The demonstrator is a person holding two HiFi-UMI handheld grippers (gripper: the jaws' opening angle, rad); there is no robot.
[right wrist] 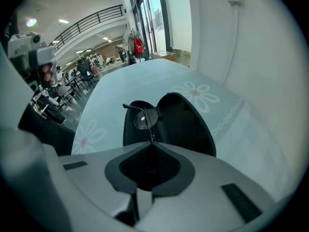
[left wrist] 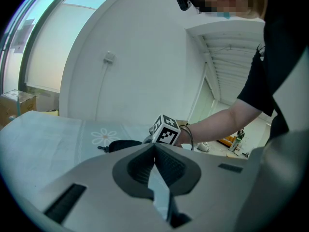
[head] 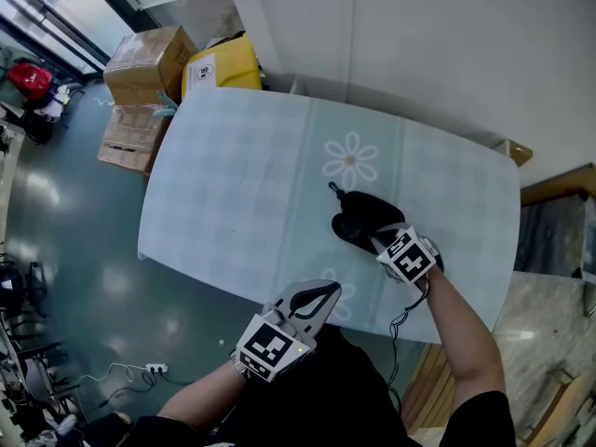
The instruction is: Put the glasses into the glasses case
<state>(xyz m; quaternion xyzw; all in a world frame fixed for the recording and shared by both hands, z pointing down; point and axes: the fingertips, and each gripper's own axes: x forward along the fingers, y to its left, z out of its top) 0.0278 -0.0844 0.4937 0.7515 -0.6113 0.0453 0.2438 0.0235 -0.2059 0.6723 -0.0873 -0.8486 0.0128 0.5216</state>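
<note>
Nearest me, my left gripper (left wrist: 154, 147) sits at the near edge of the table (head: 233, 184), its jaws pressed together with nothing between them. Just beyond, my right gripper (right wrist: 152, 141) is clamped on the thin wire frame of the glasses (right wrist: 144, 117). They are over the open black glasses case (right wrist: 186, 122); whether they touch its lining I cannot tell. Farther off is a daisy print (head: 350, 160), and cardboard boxes (head: 147, 63) stand on the floor.

White wall (head: 419, 45), grey floor (head: 65, 212), cardboard boxes (head: 144, 63) nr window.
</note>
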